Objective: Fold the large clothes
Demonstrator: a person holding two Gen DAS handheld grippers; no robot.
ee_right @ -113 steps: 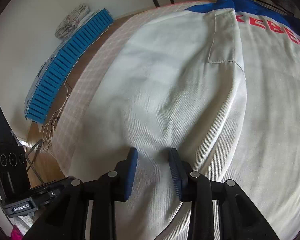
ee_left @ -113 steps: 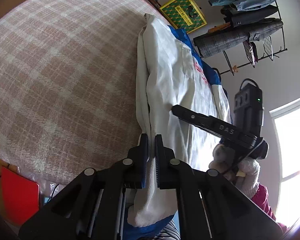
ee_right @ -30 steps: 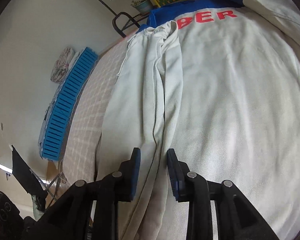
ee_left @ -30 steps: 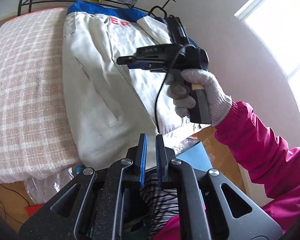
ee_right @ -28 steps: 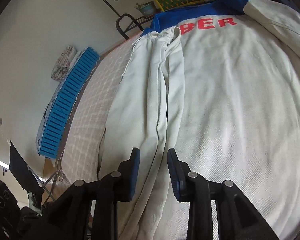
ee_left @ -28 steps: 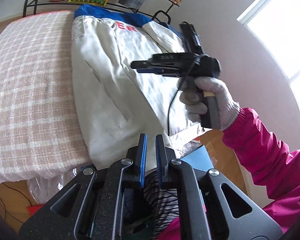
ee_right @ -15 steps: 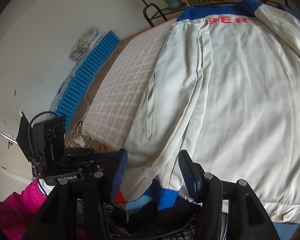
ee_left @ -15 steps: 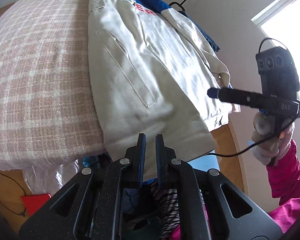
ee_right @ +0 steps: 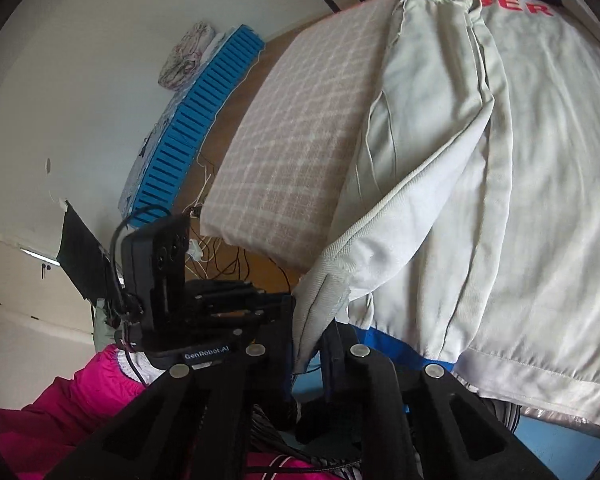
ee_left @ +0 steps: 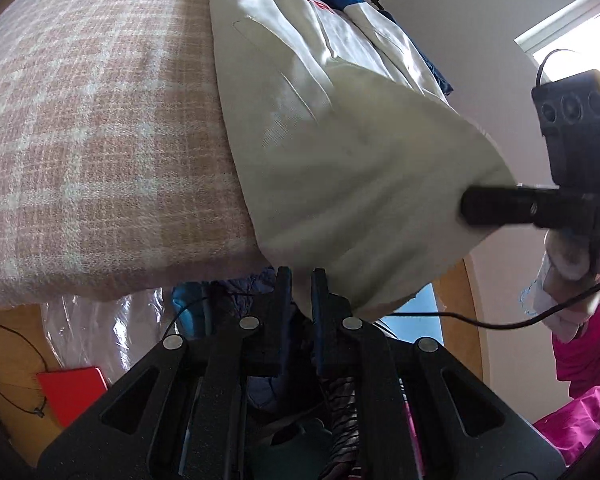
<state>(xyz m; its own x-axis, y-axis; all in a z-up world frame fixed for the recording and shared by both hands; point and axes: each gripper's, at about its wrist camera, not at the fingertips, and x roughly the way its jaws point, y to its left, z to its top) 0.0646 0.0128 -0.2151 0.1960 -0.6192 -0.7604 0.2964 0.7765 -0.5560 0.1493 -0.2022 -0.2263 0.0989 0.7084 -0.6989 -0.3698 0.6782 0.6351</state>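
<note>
Both grippers angled down at the jacket (ee_left: 340,152) hem — right gripper (ee_right: 310,332) jaws closing on it.

The far collar end of the cream jacket with blue trim and red lettering (ee_left: 340,152) runs off the top edge of the left wrist view, and its red letters there are too squeezed to read. In the right wrist view only the last letters show; the rest is covered by a folded cream sleeve, and the jacket's right side is cut by the frame. The right tool (ee_right: 310,356) has its jaws closing on the sleeve cuff, which hides the blue pads. Below the pink-and-white checked bed cover (ee_left: 100,140), a heap of dark and striped cloth sits behind the left tool (ee_left: 298,292), too shadowed to identify.
</note>
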